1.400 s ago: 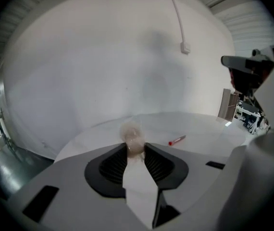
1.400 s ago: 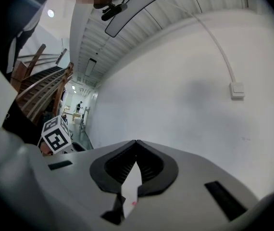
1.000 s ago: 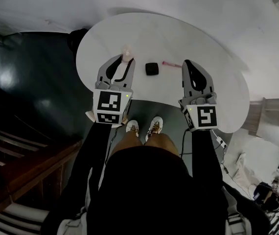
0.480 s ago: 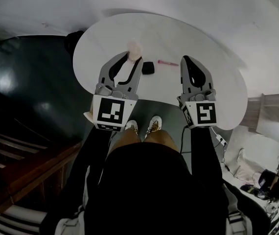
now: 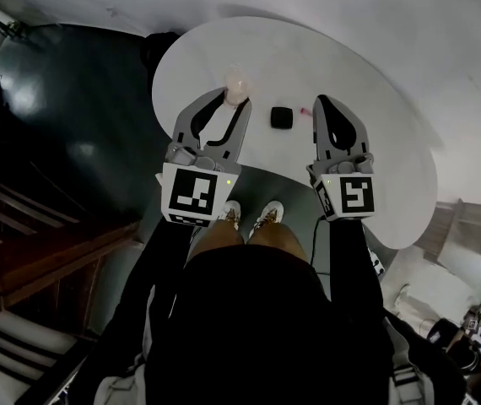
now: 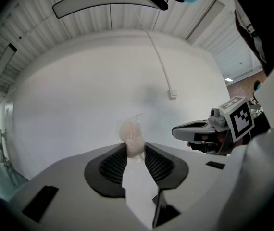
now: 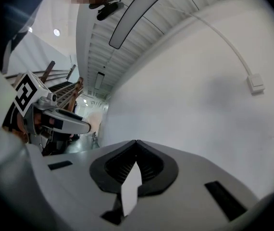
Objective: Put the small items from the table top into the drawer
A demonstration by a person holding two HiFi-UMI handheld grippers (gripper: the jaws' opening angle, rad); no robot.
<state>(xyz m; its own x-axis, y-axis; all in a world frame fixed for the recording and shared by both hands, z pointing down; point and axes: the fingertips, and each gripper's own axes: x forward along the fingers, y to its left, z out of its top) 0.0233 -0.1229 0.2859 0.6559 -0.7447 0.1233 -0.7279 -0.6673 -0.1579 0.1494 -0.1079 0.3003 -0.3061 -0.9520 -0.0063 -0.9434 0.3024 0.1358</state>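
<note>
In the head view, your left gripper (image 5: 233, 101) pinches a pale pink wrapped item (image 5: 236, 81) at its tips, above the left part of the white table (image 5: 367, 83). A small black item (image 5: 282, 117) lies on the table between your grippers, and a pink sliver (image 5: 305, 110) peeks out beside your right gripper (image 5: 324, 102). The left gripper view shows both pads pressing the wrapped item, with the wall behind it. In the right gripper view, your jaws meet tip to tip, with nothing between them.
</note>
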